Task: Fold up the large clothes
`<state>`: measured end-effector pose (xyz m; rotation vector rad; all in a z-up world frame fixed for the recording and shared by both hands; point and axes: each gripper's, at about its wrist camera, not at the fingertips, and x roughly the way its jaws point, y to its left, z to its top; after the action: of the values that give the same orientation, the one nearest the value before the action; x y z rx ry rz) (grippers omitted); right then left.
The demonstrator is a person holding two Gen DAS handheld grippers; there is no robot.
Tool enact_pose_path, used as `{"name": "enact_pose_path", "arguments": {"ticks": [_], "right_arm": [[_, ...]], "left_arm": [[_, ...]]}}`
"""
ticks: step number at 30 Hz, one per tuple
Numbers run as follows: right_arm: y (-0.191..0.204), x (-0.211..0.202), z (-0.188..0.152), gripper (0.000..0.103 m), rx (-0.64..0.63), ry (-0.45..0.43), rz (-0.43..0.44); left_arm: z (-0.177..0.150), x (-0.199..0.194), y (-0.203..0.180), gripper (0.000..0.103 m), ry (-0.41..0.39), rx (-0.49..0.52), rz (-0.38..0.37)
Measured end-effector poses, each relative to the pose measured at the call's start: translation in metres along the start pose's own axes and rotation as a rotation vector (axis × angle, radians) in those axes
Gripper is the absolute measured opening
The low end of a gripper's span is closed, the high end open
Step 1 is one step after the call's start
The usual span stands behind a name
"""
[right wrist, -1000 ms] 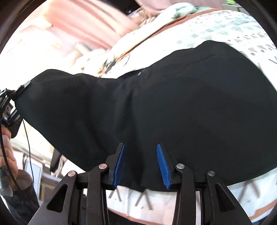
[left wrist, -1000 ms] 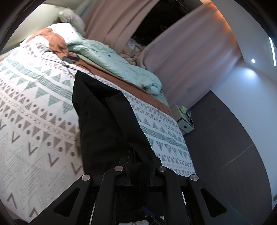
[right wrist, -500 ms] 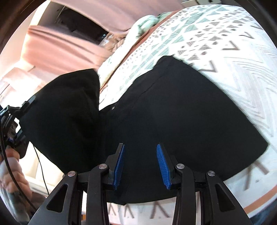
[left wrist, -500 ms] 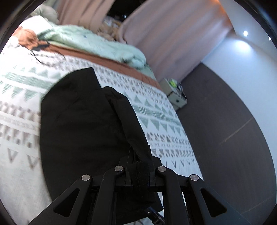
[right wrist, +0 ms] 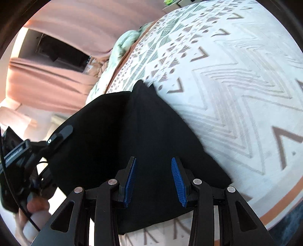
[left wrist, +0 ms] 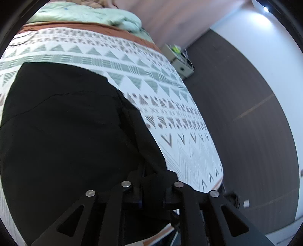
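a: our left tongs [left wrist: 151, 186] are pinching a bunched edge of the large black cloth garment [left wrist: 66, 132], holding it just off the near edge of the bed. our right tongs [right wrist: 153, 179] are spread, blue pads [right wrist: 130, 181] apart, hovering over the same garment with nothing between them.

b: and the garment itself?

a: it lies on the white bedspread with grey and brown geometric print [right wrist: 236, 85], near the bed's foot edge. one side looks doubled over, with a raised flap running up to the left tongs.

b: so we judge one fold is under way, not laid flat yet. smoothing and further folds look left to do. the mint green quilt [left wrist: 94, 15] sits well apart.
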<state>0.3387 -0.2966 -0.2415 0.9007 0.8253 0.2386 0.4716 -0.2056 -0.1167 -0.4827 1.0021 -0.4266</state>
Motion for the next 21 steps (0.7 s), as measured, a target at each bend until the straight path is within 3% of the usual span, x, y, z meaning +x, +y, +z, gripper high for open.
{"name": "enact_pose_path", "arguments": {"ticks": [3,7,12,19,20,21], "right_arm": [[-0.002,-0.005,0.003,0.041,0.005,-0.031,-0.027],[-0.008,-0.010,0.008,0.048,0.036,-0.063,-0.040],[-0.005,-0.021,0.012,0.063,0.027,-0.117,0.029],[0.004,-0.024,0.014,0.065,0.008,-0.161,0.102],[0.007,-0.029,0.014,0.067,-0.003,-0.182,0.125],[0.010,-0.031,0.014,0.077,-0.012,-0.192,0.135]], "left_arm": [[0.001,-0.005,-0.002,0.040,0.022,-0.003,-0.033],[0.001,-0.034,0.009,0.068,-0.041,-0.040,-0.071],[-0.005,-0.072,0.032,0.072,-0.123,-0.068,-0.013],[-0.018,-0.114,0.090,0.072,-0.190,-0.156,0.120],[-0.021,-0.117,0.098,0.072,-0.195,-0.168,0.131],[-0.025,-0.121,0.106,0.072,-0.201,-0.182,0.143]]}}
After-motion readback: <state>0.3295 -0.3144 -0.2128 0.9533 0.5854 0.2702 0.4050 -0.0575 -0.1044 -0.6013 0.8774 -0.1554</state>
